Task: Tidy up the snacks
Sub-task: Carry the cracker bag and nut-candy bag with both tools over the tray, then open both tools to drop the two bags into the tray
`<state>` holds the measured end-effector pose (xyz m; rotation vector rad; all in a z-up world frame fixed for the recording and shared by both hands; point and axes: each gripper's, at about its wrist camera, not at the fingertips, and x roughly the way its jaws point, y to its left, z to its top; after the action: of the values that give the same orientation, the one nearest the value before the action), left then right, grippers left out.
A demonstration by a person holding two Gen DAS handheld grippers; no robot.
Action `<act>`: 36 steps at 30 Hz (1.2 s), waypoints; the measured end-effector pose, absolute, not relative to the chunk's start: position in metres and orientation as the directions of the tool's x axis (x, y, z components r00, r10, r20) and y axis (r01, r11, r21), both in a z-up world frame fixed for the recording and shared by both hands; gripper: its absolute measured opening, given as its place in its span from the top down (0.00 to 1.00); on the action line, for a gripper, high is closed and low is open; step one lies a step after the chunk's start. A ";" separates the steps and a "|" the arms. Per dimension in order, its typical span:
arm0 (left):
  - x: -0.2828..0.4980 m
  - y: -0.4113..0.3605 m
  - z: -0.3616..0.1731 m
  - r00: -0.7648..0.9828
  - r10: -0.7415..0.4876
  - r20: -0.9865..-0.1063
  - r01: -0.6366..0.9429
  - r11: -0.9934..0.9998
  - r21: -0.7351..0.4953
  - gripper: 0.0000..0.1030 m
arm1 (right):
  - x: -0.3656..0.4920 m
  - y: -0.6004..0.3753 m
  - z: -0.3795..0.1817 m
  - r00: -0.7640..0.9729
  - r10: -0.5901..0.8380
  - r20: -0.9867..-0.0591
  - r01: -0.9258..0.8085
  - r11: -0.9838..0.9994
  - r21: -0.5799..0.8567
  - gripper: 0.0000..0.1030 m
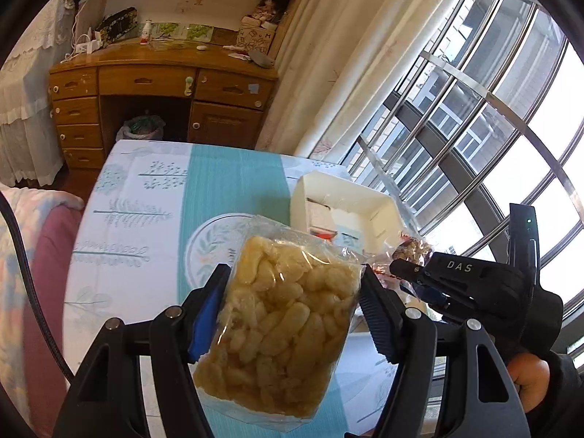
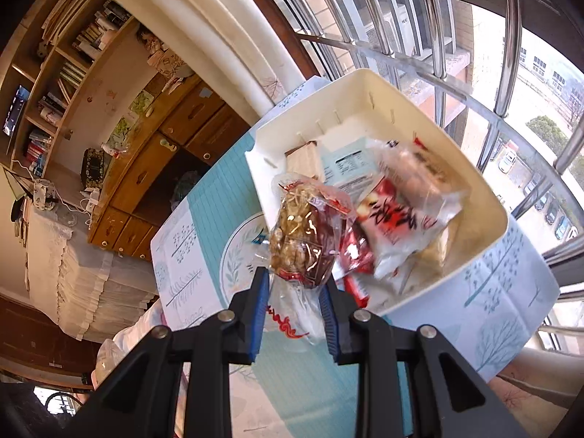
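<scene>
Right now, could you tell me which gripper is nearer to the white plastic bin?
Right. The right gripper, shut on a clear bag of brown nut snack, is at the white plastic bin's near rim. The left gripper, holding a clear bag of yellow puffs, sits farther back.

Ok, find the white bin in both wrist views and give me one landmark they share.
Left wrist: the white bin sits right of centre, beyond the puffed snack bag held in the left claw.
Right wrist: the bin fills the centre-right, packets inside, behind the nut snack bag in the right claw.
Shared landmark: the round leaf print on the tablecloth, beside the bin.
</scene>
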<state>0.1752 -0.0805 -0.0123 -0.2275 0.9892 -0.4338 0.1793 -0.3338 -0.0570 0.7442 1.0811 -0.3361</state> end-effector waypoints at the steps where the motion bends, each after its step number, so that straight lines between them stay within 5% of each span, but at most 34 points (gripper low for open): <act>1: 0.178 -0.091 -0.013 0.474 -0.452 -0.756 0.249 0.892 -0.377 0.34 | 0.182 -0.343 -0.059 0.447 0.107 -0.888 0.587 0.714 0.381 0.73; 21: 0.240 -0.233 -0.052 0.379 -0.459 -0.803 0.273 0.885 -0.377 0.34 | 0.227 -0.440 -0.102 0.322 0.195 -0.927 0.554 0.755 0.351 0.73; 25: 0.244 -0.240 -0.057 0.365 -0.462 -0.808 0.267 0.884 -0.385 0.24 | 0.230 -0.449 -0.105 0.320 0.213 -0.923 0.550 0.751 0.364 0.71; 28: 0.244 -0.238 -0.057 0.369 -0.475 -0.799 0.256 0.878 -0.404 0.18 | 0.230 -0.454 -0.109 0.310 0.214 -0.926 0.567 0.741 0.360 0.48; 36: 0.233 -0.216 -0.051 0.392 -0.432 -0.812 0.183 0.902 -0.392 0.13 | 0.225 -0.454 -0.106 0.341 0.228 -0.912 0.566 0.725 0.393 0.46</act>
<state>0.2328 -0.2155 -0.0511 -0.2550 1.1028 -0.3964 0.2252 -0.4537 -0.1056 0.7748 1.2342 -0.2507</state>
